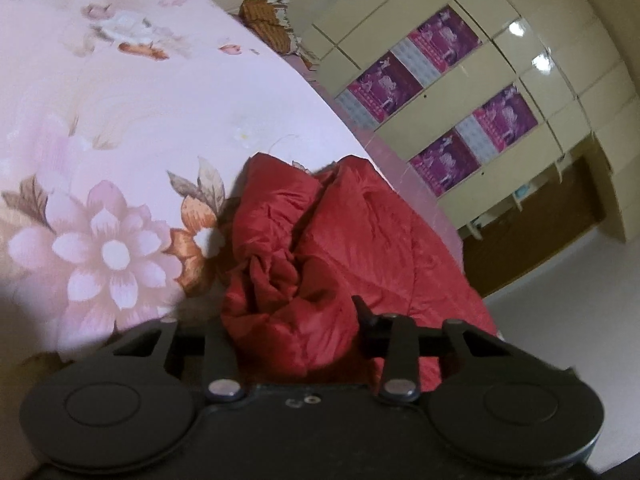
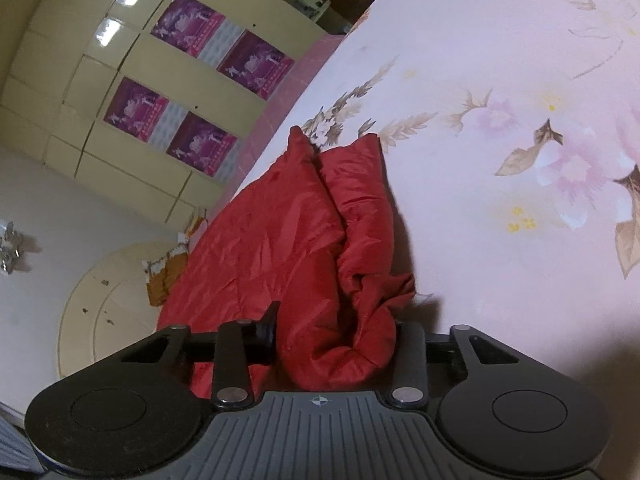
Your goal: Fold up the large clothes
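Note:
A red padded garment [image 1: 320, 240] lies bunched on a pink floral bedsheet [image 1: 140, 120] near the bed's edge. In the left wrist view my left gripper [image 1: 294, 320] is shut on a thick fold of the red fabric, which fills the space between the fingers and hides the left one. In the right wrist view my right gripper [image 2: 336, 332] is shut on another bunched fold of the same garment [image 2: 288, 220], lifted slightly off the sheet [image 2: 500, 160]. The fingertips are mostly buried in cloth.
A cream wardrobe [image 1: 520, 92] with purple posters [image 1: 444, 40] stands beyond the bed edge; it also shows in the right wrist view [image 2: 120, 100]. A brown woven item [image 1: 264, 20] sits at the bed's far corner. Pale floor [image 2: 60, 220] lies beside the bed.

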Motion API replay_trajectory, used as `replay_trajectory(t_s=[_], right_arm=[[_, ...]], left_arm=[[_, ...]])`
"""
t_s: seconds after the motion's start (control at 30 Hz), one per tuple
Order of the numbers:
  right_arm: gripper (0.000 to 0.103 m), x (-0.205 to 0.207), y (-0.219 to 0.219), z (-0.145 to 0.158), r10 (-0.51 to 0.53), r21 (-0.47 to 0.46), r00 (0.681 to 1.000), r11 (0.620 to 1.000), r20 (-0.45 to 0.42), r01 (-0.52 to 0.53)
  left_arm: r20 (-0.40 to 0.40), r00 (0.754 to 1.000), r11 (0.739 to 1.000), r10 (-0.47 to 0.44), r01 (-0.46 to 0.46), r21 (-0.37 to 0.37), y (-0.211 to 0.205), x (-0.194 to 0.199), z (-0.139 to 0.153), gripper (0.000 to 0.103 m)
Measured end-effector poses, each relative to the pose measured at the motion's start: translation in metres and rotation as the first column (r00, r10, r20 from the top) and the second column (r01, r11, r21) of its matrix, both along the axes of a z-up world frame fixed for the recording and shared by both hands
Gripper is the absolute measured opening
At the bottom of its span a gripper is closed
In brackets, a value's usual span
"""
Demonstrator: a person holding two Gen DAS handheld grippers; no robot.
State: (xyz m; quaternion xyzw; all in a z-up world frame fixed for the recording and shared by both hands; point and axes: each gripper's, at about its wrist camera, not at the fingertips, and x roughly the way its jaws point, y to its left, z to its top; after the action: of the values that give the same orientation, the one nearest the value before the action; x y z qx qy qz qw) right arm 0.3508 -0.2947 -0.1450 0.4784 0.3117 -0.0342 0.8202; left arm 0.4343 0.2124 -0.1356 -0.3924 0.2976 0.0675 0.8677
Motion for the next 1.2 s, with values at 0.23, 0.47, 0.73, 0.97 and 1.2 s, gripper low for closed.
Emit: replay_trajectory(t_s=[0.23, 0.47, 0.73, 0.97, 1.2], right_arm=[[0.020, -0.001, 0.002, 0.014, 0.037, -0.051, 0.999, 0.998, 0.011, -0.036], [0.017, -0.017, -0.004, 0.028, 0.054, -0.059, 0.998, 0.997, 0.017, -0.053], [0.017, -0.059, -0.018, 0.038, 0.081, -0.061, 0.997, 0.995, 0.015, -0.080], [0.017, -0.109, -0.033, 0.046, 0.102, -0.070, 0.995, 0.992, 0.007, -0.102], [0.017, -0.153, -0.039, 0.050, 0.134, -0.081, 0.991, 0.988, 0.003, -0.133]], left_arm=[[-0.001, 1.000, 0.997, -0.029, 0.029, 0.074, -0.009, -0.006, 0.016, 0.022], [-0.001, 1.000, 0.997, -0.028, 0.028, 0.077, -0.021, -0.025, 0.040, 0.020], [0.001, 1.000, 0.997, -0.026, 0.026, 0.074, -0.045, -0.075, 0.051, 0.020], [0.002, 1.000, 0.998, -0.020, 0.020, 0.057, -0.063, -0.132, 0.053, 0.020], [-0.006, 1.000, 0.999, -0.004, 0.005, 0.033, -0.074, -0.189, 0.048, 0.020]])
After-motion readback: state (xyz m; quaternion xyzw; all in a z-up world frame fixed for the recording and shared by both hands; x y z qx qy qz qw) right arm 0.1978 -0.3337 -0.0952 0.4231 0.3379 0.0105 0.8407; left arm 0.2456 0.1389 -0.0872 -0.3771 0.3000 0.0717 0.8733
